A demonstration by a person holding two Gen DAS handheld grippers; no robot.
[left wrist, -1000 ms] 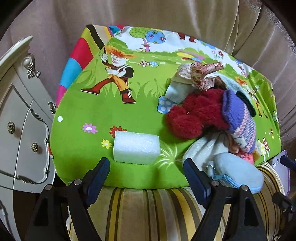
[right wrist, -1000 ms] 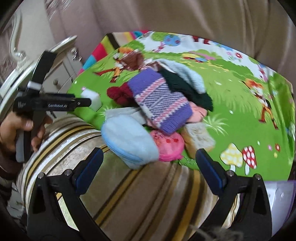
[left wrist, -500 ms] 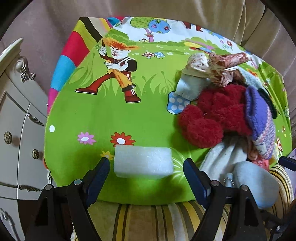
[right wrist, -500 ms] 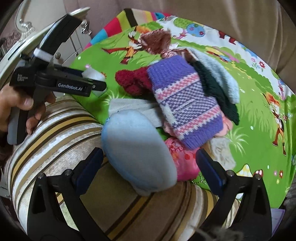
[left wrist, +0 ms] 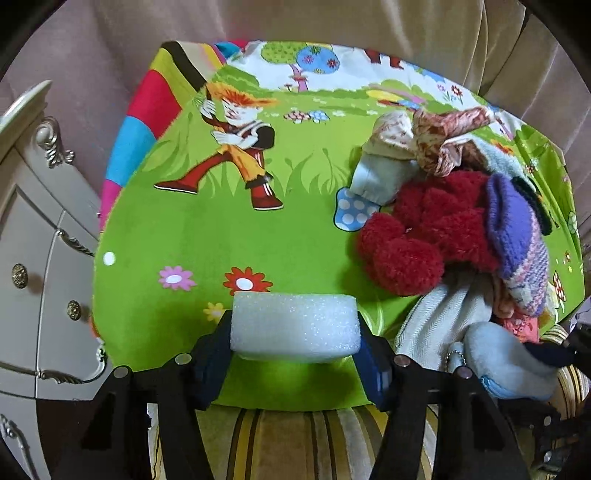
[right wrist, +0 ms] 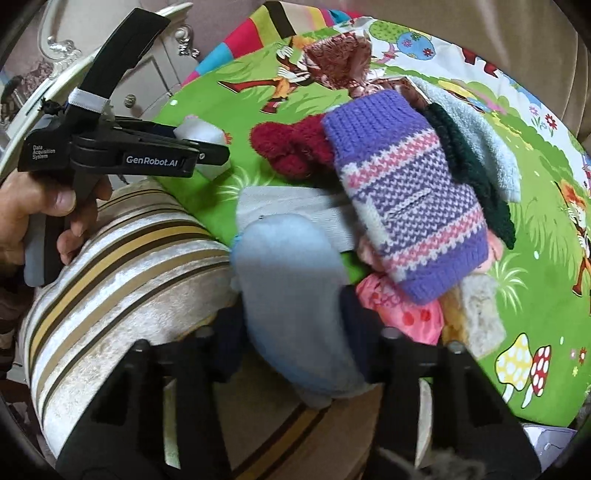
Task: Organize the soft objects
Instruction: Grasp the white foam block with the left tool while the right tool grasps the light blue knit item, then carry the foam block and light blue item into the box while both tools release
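Since the earlier frames both jaw pairs have just been closing: the left gripper is now clamped on the white foam block at six o'clock on the cartoon-print cloth. The right gripper is clamped on the pale blue plush pouch at the pile's six o'clock edge, presumably so each item can be lifted away for sorting.

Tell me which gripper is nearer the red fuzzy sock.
Left. The left gripper clamps the foam block just beside the red fuzzy sock; the right gripper grips the blue pouch farther off.

We observed a cartoon-print green cloth over a striped cushion; left of the cloth stood a white dresser, a beige curtain behind it.
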